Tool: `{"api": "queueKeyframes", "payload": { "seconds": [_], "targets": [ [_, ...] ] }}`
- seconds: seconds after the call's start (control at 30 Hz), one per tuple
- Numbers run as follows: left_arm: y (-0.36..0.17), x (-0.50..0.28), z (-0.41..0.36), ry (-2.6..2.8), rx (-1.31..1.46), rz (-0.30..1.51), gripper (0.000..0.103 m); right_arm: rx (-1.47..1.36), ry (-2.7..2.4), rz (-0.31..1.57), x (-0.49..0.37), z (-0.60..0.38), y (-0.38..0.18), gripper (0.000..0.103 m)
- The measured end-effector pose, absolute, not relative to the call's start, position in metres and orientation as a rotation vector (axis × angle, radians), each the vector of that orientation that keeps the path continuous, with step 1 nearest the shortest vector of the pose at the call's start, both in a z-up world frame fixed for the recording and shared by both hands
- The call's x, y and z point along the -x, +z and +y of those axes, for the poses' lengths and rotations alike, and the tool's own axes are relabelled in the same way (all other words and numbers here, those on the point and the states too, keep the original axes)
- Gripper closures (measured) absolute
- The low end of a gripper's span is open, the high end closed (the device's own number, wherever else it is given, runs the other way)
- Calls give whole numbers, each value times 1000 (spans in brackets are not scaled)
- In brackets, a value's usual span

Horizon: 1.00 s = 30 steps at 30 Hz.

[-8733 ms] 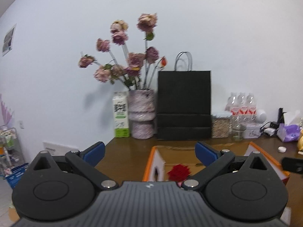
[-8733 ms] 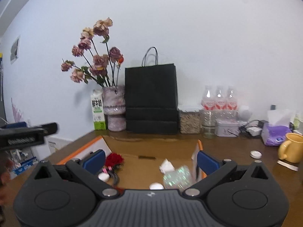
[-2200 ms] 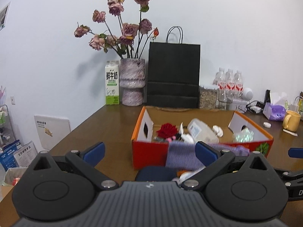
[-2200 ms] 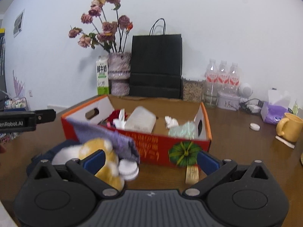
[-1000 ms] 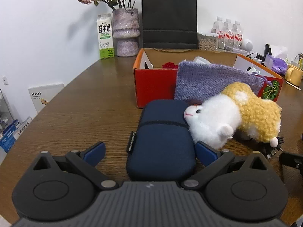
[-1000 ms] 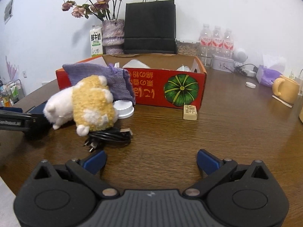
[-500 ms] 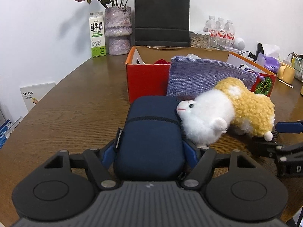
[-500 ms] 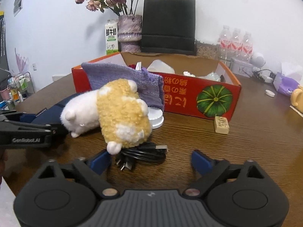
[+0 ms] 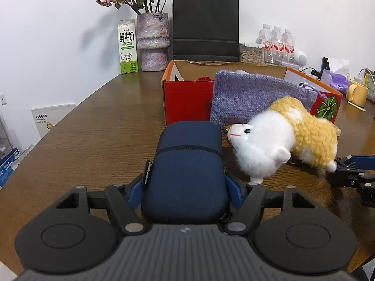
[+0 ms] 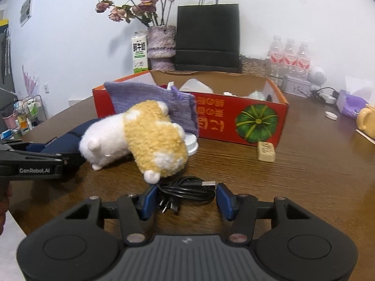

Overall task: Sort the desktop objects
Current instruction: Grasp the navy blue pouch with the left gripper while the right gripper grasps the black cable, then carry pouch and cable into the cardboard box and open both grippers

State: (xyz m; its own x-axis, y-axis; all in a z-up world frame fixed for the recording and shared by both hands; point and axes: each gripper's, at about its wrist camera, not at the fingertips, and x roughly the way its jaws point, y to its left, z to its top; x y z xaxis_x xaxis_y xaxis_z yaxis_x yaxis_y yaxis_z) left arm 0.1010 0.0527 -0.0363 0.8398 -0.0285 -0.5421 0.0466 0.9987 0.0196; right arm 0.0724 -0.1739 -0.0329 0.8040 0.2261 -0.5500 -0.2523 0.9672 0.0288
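Observation:
My left gripper (image 9: pixel 185 189) is shut on a navy zip pouch (image 9: pixel 187 166) lying on the brown table. A white and yellow plush toy (image 9: pixel 279 140) lies to its right, against a purple knit bag (image 9: pixel 253 96) that leans on the red cardboard box (image 9: pixel 187 100). In the right wrist view my right gripper (image 10: pixel 186 199) is half closed around a coiled black cable (image 10: pixel 185 192); its pads stand close on either side and contact is unclear. The plush (image 10: pixel 140 135) lies just beyond the cable, and the pouch (image 10: pixel 68 138) is at the left.
A white lid (image 10: pixel 191 145) and a small beige block (image 10: pixel 266 151) lie in front of the box (image 10: pixel 246 119). At the back stand a milk carton (image 9: pixel 127 46), a vase of flowers (image 9: pixel 152 42), a black paper bag (image 9: pixel 206 25) and water bottles (image 9: pixel 276 44). A yellow mug (image 10: pixel 365 119) is at the far right.
Both grippers came down from above the box to the table. My left gripper closed on the navy pouch. My right gripper moved up to the cable and narrowed around it.

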Motion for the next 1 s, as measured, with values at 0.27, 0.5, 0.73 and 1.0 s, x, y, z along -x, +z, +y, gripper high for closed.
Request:
{"api": "queueKeyframes", "payload": {
  "seconds": [0.27, 0.5, 0.73, 1.0],
  "targets": [
    [-33, -92, 52, -27, -16, 558, 36, 8, 219, 560, -68, -195, -30, 50],
    [-24, -83, 57, -5, -1, 504, 37, -1, 214, 544, -67, -197, -26, 50],
    [0, -73, 63, 7, 25, 409, 37, 10, 215, 505, -68, -194, -14, 50],
    [47, -91, 58, -4, 25, 284, 37, -9, 245, 396, -91, -191, 28, 50]
  ]
}}
